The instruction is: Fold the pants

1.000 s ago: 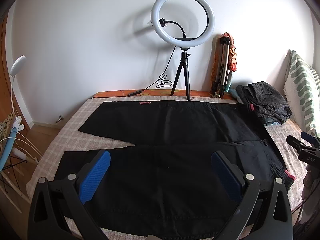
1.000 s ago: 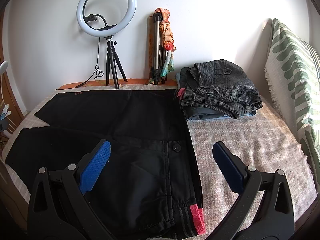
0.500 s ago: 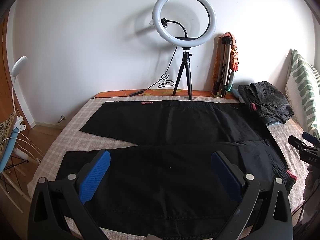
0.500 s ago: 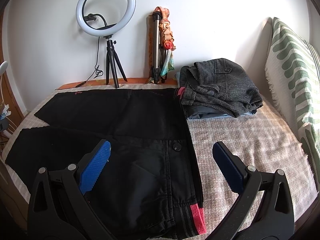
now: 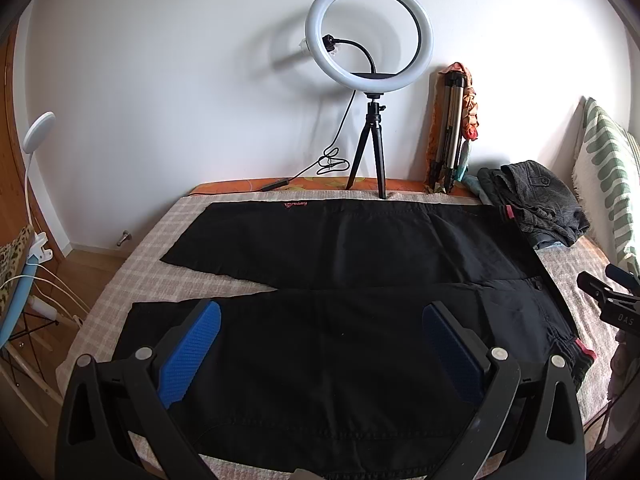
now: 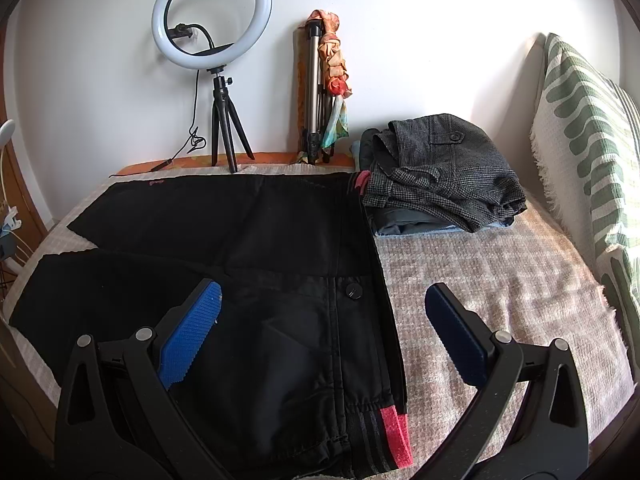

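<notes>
On the checked bedspread [image 5: 132, 276] black pants [image 5: 340, 340] lie flat, both legs running left, waistband right. Far left, off the bed: white lamp [image 5: 38, 128]. Left gripper [image 5: 320, 342] hangs over the near leg, jaws spread wide, holding nothing. Back edge, by the wall: ring light on tripod [image 5: 370, 56], its feet just behind the far leg; folded tripod [image 6: 316, 92] beside it. Right gripper [image 6: 322, 320] above the waistband, jaws wide apart, empty. Grey folded clothes [image 6: 444, 172] touch the waistband's far corner. Far right: green-patterned pillow [image 6: 588, 136] upright.
</notes>
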The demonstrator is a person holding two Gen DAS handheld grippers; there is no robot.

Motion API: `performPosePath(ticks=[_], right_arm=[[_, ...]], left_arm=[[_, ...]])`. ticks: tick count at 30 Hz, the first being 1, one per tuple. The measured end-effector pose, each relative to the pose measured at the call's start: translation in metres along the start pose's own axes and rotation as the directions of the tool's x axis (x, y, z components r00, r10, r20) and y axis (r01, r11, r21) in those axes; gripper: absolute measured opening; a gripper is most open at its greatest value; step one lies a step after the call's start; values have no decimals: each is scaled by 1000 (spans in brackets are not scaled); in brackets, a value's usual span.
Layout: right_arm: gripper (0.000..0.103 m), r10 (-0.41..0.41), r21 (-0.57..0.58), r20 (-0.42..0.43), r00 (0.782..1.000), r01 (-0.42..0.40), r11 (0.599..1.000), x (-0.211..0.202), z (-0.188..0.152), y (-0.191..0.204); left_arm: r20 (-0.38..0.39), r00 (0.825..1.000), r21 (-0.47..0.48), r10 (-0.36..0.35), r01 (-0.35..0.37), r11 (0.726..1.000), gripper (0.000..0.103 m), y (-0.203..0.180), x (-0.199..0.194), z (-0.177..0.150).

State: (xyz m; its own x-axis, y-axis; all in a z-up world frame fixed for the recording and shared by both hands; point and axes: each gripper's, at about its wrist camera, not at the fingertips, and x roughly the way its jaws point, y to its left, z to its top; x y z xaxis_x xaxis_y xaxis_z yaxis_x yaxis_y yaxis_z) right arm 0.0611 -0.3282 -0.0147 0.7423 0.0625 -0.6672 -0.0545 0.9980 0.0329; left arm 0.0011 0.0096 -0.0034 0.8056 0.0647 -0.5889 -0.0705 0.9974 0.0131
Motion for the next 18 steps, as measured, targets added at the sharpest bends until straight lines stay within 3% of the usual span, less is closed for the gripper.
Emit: performPosePath(ticks=[18], right_arm=[[103, 0, 0, -3, 1000, 0, 1000, 2, -3, 0]], left_arm=[[-14, 1000, -1, 0, 0, 1000, 103, 3, 4, -1]])
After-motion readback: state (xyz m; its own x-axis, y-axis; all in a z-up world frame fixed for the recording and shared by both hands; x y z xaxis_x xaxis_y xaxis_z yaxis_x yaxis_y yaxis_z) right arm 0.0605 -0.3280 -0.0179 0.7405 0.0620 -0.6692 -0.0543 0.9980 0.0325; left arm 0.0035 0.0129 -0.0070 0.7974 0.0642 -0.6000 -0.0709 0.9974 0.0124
